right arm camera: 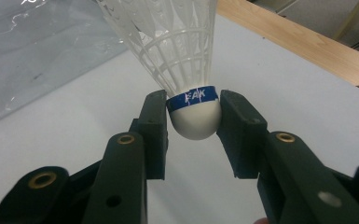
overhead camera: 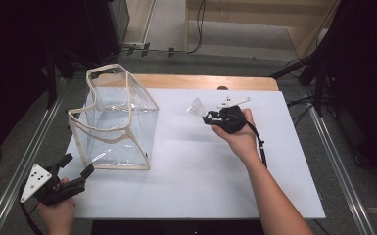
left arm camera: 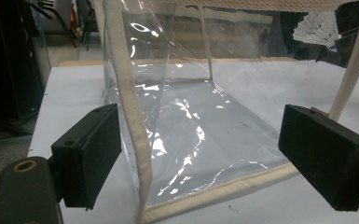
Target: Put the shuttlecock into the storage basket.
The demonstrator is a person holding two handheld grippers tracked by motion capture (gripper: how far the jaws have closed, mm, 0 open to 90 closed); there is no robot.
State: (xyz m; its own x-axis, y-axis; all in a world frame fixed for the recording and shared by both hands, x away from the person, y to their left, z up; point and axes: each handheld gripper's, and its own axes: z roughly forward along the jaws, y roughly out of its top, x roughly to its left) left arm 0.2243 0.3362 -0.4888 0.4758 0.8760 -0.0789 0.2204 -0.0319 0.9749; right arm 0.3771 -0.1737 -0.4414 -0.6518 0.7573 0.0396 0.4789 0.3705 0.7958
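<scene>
While the left gripper (overhead camera: 76, 166) waits spread wide beside the clear bag (overhead camera: 117, 122), the right gripper (right arm camera: 192, 116) clamps the shuttlecock's (right arm camera: 193, 116) white cork.

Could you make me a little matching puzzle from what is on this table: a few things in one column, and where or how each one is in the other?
Things:
1. shuttlecock
2. clear bag
3. left gripper
4. white board

States:
A. stands upright with its top open, at the left of the board
B. lies over the wooden table top and bears the bag
C. clamped by its white cork between two black jaws
D. open, at the bag's lower corner, holding nothing

Pairs: 1-C, 2-A, 3-D, 4-B
</scene>
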